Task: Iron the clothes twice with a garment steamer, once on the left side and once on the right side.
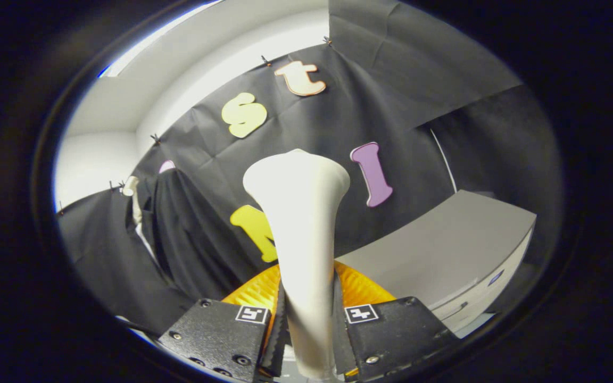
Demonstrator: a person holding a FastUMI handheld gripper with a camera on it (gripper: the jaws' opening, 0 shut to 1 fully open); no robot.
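The white garment steamer (301,234) stands upright between my two black fingers, its narrow handle running up to a broad flared head. My gripper (309,330) is shut on the handle, both ribbed pads pressing its sides. An orange translucent part (357,290) of the steamer shows just behind the fingers. The dark garment (179,234) hangs on a pale hanger (133,199) off to the left, beyond the fingers and apart from the steamer head.
A grey cabinet top (445,244) with a white front stands to the right, just beyond the right finger. Black cloth walls the booth behind; a white wall and ceiling (125,106) show above it on the left.
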